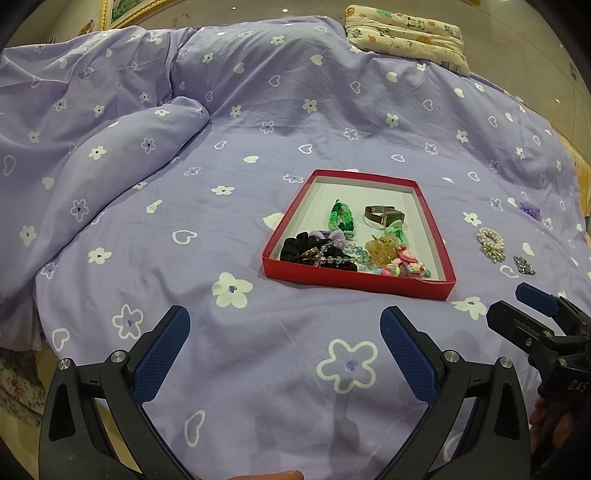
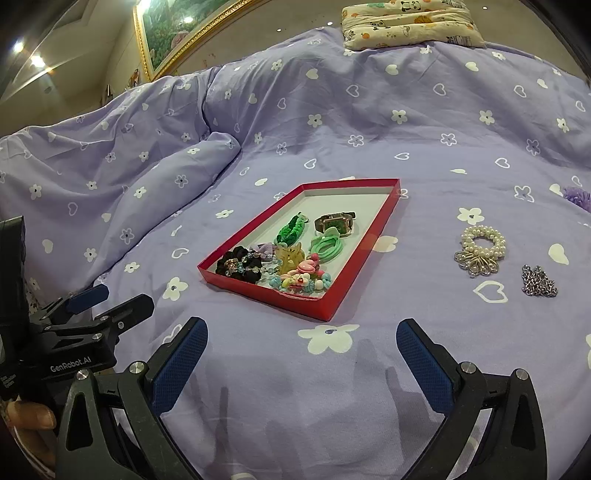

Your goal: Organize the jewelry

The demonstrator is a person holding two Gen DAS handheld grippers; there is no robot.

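A shallow red box [image 1: 354, 286] [image 2: 364, 240] lies on the purple bedspread and holds a watch [image 1: 384, 215] [image 2: 334, 223], a green knitted piece [image 1: 341, 219], a black scrunchie [image 1: 299, 249], beads and colourful clips. To its right on the bedspread lie a pearl bracelet [image 1: 490, 240] [image 2: 482, 243], a small silver chain piece [image 1: 523, 265] [image 2: 539, 281] and a purple scrunchie [image 1: 530, 210] [image 2: 576, 195]. My left gripper [image 1: 284, 321] is open and empty, short of the box. My right gripper [image 2: 301, 332] is open and empty, near the box's front corner.
The bedspread [image 1: 258, 110] bunches into folds at the left. A patterned pillow [image 1: 406, 35] [image 2: 410, 22] lies at the far end. A framed picture [image 2: 173, 33] hangs on the wall behind. Each gripper shows at the edge of the other's view.
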